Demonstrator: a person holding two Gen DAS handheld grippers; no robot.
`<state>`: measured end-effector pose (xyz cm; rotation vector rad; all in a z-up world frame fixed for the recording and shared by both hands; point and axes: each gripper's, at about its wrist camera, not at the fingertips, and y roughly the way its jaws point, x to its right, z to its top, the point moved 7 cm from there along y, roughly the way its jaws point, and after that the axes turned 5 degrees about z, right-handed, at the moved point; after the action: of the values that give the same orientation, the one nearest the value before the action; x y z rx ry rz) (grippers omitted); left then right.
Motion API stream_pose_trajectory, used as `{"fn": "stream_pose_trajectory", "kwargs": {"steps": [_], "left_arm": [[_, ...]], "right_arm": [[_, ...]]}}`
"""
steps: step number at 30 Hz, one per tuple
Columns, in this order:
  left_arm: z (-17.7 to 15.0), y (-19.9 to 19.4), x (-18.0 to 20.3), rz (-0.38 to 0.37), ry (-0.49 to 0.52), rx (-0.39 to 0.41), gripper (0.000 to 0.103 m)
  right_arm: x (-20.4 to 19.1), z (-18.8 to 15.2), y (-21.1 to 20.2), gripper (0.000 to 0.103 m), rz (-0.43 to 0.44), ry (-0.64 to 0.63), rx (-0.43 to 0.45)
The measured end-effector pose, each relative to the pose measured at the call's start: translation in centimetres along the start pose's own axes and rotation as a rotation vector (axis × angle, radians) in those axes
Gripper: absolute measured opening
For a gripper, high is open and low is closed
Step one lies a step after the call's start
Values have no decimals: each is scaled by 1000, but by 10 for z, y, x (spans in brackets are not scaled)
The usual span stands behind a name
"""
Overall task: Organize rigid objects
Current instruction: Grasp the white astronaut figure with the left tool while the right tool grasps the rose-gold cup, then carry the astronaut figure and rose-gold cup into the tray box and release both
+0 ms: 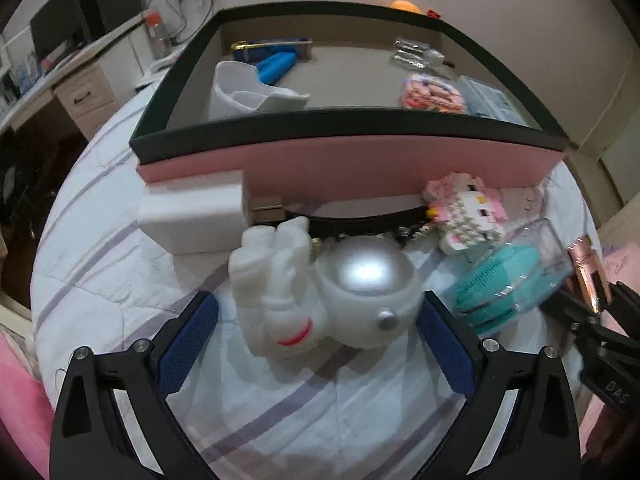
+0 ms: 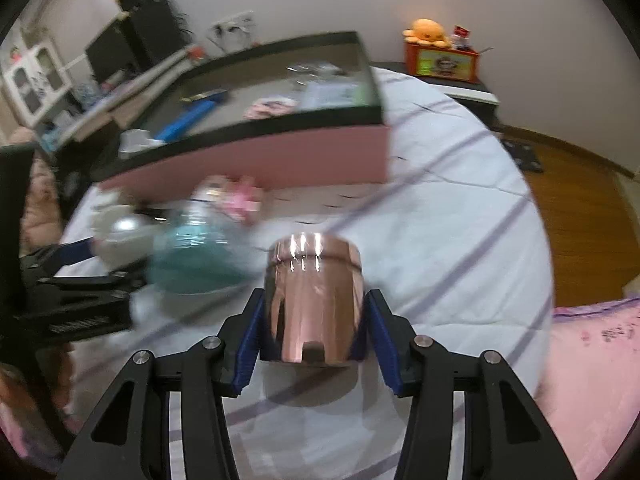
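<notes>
A white astronaut figure (image 1: pixel 320 292) with a silver visor lies on the striped bedsheet. My left gripper (image 1: pixel 318 328) is open, its blue pads on either side of the figure. My right gripper (image 2: pixel 314 332) is shut on a shiny rose-gold cylinder (image 2: pixel 314 296), held above the sheet; it also shows in the left wrist view (image 1: pixel 586 276). A pink box with a dark green rim (image 1: pixel 348 160) stands behind, and it holds a white holder (image 1: pixel 248 92), blue items and small packets.
Next to the astronaut lie a white block (image 1: pixel 192 216), a pink brick figure (image 1: pixel 464 212), a black strap (image 1: pixel 360 220) and a clear case with a teal brush (image 1: pixel 508 280). A desk (image 1: pixel 60 80) stands far left. An orange plush (image 2: pixel 426 32) sits on a side table.
</notes>
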<state>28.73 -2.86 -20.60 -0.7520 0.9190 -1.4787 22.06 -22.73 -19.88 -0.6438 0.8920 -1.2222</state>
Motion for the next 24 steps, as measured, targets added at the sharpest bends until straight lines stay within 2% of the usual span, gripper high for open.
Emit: {"fn": "stream_pose_trajectory", "kwargs": {"steps": [1, 4, 14, 18, 24], "left_arm": [[0, -1, 1, 24, 20, 14, 90], [-1, -8, 6, -12, 37, 29, 70], [-3, -8, 6, -40, 20, 20, 69], [-4, -13, -5, 10, 8, 26, 70], [-10, -24, -17, 13, -25, 36, 69]], "right_arm": [[2, 1, 2, 50, 2, -4, 6], [-1, 7, 6, 50, -8, -36, 12], [0, 12, 6, 48, 12, -32, 20], [2, 12, 6, 48, 10, -27, 19], [2, 14, 2, 48, 9, 2, 15]]}}
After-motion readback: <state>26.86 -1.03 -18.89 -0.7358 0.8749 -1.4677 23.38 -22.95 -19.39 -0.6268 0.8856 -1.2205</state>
